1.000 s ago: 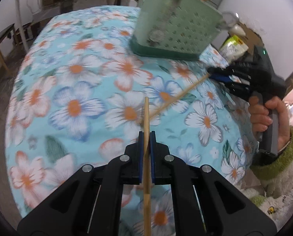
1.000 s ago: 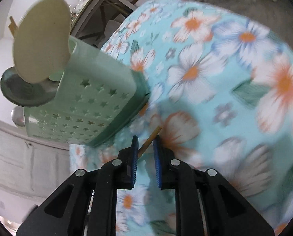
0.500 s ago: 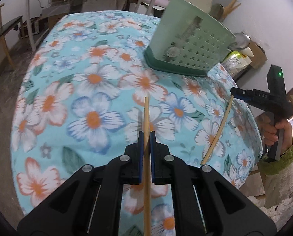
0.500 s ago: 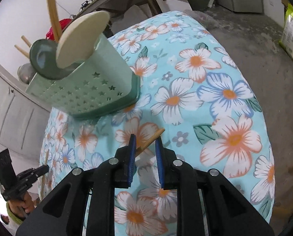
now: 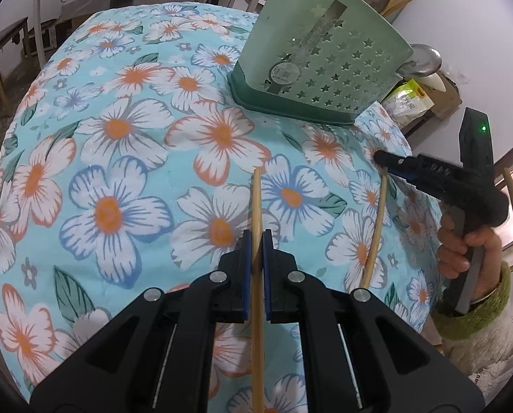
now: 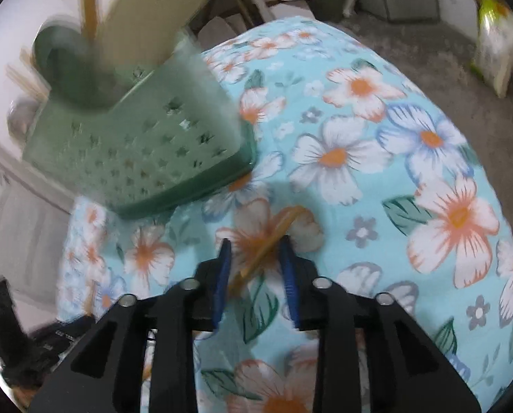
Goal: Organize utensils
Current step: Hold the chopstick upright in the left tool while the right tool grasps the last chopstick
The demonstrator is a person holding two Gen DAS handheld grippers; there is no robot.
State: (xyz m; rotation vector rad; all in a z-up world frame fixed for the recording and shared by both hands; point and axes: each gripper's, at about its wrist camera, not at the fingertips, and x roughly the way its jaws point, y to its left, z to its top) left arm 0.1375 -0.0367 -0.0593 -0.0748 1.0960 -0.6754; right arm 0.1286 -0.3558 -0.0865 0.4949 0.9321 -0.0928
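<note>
Now the right tongs [image 6: 254, 261] are widening around a thin wooden chopstick [image 6: 270, 244], letting it go, while the left tongs [image 5: 255, 241] are gripping another wooden chopstick [image 5: 256, 206], undelivered.

The right wrist view was smeared by motion: the green holder [image 6: 142, 151] lost the edges of its star holes, and the utensils standing in it were only a dark green round shape [image 6: 67, 69], a pale flat one [image 6: 142, 20] and a brown stick [image 6: 89, 7] cut off by the top edge. Below the holder, the chopstick [image 6: 266, 244] between the right gripper [image 6: 255, 280] pads was a blur, so any contact with them could not be told. In the left wrist view, the holder [image 5: 325, 65] hid the utensils' lower parts, and the left gripper's [image 5: 255, 272] chopstick [image 5: 256, 213] ran out past the bottom edge.
</note>
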